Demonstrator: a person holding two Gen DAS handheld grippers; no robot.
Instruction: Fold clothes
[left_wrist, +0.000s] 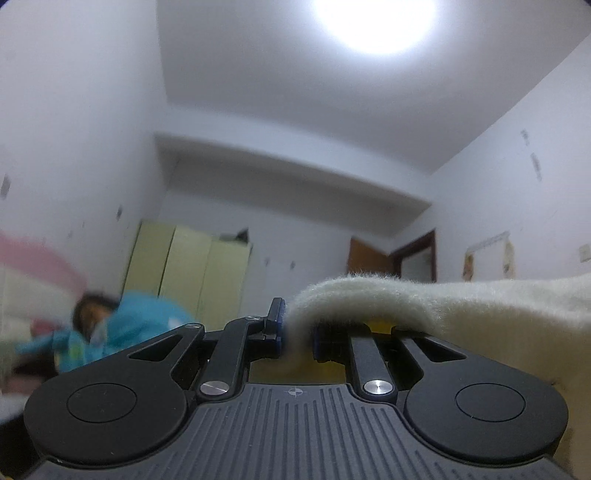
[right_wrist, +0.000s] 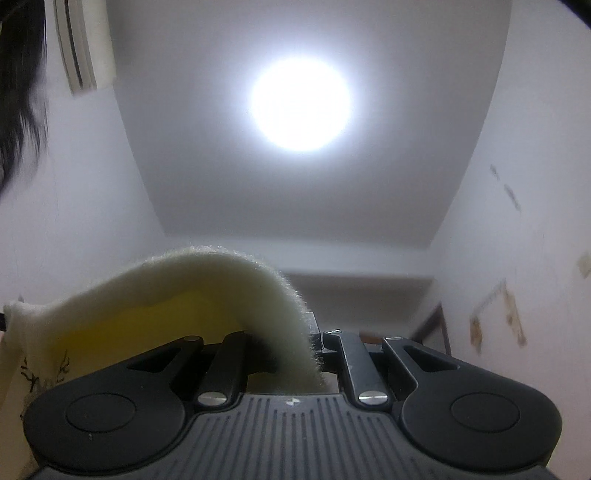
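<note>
A cream fleece garment (left_wrist: 480, 317) with a yellow inner side hangs between both grippers. My left gripper (left_wrist: 297, 332) is shut on one edge of it, and the cloth drapes off to the right. My right gripper (right_wrist: 314, 350) is shut on another edge of the same garment (right_wrist: 192, 288), which arches up and falls away to the left; a dark printed pattern (right_wrist: 44, 373) shows on it at the lower left. Both grippers point upward toward the ceiling. The rest of the garment is out of view.
A bright round ceiling lamp (right_wrist: 299, 107) is overhead. The left wrist view shows a person in a blue top (left_wrist: 122, 328) at the left, a pale green wardrobe (left_wrist: 192, 273) and a brown door (left_wrist: 369, 258). An air conditioner (right_wrist: 83, 44) hangs at the upper left.
</note>
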